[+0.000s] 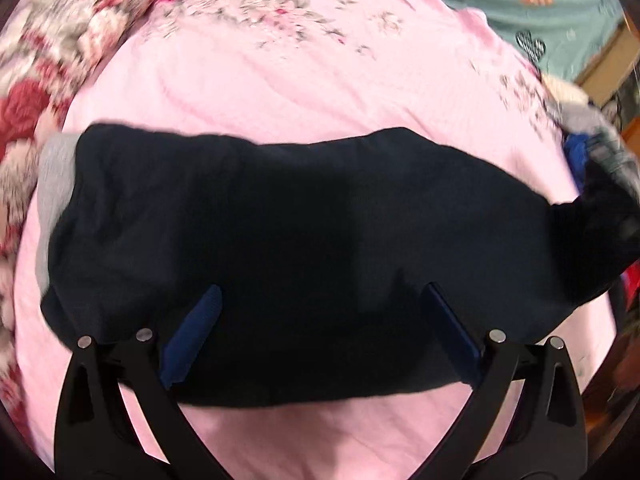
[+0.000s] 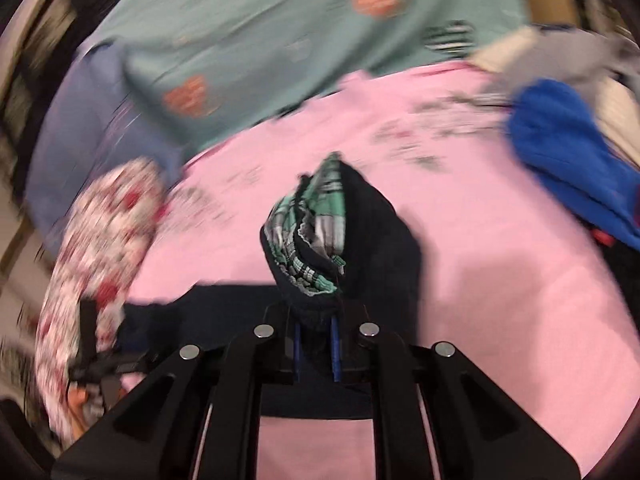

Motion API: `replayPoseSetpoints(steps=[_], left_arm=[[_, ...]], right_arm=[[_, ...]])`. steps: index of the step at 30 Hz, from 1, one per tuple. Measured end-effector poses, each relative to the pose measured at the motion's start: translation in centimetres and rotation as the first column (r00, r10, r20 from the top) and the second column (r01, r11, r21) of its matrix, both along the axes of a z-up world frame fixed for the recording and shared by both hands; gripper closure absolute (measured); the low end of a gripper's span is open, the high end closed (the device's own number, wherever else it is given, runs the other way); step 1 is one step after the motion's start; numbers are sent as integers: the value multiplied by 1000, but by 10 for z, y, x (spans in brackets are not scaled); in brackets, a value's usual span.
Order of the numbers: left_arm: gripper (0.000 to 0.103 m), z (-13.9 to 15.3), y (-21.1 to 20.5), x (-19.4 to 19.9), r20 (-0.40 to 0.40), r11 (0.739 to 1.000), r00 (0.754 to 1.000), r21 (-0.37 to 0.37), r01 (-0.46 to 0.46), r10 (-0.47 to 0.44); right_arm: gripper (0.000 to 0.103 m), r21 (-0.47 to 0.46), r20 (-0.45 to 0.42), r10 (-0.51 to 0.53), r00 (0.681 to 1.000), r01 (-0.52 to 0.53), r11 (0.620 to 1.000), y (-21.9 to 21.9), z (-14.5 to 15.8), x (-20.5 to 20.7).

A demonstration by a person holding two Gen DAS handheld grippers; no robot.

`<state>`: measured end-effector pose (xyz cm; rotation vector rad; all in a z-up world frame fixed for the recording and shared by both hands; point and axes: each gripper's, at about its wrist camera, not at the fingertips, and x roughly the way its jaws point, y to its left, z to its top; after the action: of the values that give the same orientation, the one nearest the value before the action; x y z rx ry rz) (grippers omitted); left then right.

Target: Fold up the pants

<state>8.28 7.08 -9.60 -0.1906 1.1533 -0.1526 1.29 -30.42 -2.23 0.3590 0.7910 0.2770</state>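
On a pink sheet [image 1: 320, 92], my left gripper [image 1: 320, 300] stands spread wide over the dark pants [image 1: 280, 208], its blue pads [image 1: 194, 332] apart above the cloth and clamping nothing. The pants lie folded in a long band across the sheet, a strip of grey [image 1: 54, 184] showing at their left end. My right gripper [image 2: 316, 344] is clenched on a bunched end of the pants [image 2: 380, 232], lifting it off the sheet [image 2: 480, 240]; a green plaid lining [image 2: 320, 208] shows at the top of the raised fold. A floral quilt [image 1: 60, 32] lies to the left, a teal blanket [image 2: 260, 40] beyond, and a blue garment [image 2: 560, 152] sits among other clothes at the right edge.
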Motion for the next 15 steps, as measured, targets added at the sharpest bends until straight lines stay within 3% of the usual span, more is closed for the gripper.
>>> replayPoseSetpoints(steps=[3, 7, 8, 10, 13, 15], left_arm=[[2, 5, 2, -10, 13, 999, 999, -11, -32, 32], [2, 12, 1, -15, 51, 998, 998, 43, -37, 35], [2, 11, 0, -14, 49, 998, 998, 46, -36, 34], [2, 10, -2, -11, 36, 999, 999, 38, -30, 28], [2, 15, -12, -6, 54, 999, 999, 39, 0, -2], [2, 23, -23, -4, 78, 999, 996, 43, 26, -29]], right_arm=[[92, -81, -52, 145, 988, -149, 986, 78, -29, 14], [83, -134, -221, 236, 946, -270, 954, 141, -82, 30], [62, -164, -202, 251, 947, -285, 944, 147, -84, 26], [32, -122, -192, 331, 924, -358, 926, 150, -78, 20], [33, -45, -199, 394, 898, -410, 911, 127, -66, 16], [37, 50, -165, 388, 907, -386, 921, 95, -56, 18]])
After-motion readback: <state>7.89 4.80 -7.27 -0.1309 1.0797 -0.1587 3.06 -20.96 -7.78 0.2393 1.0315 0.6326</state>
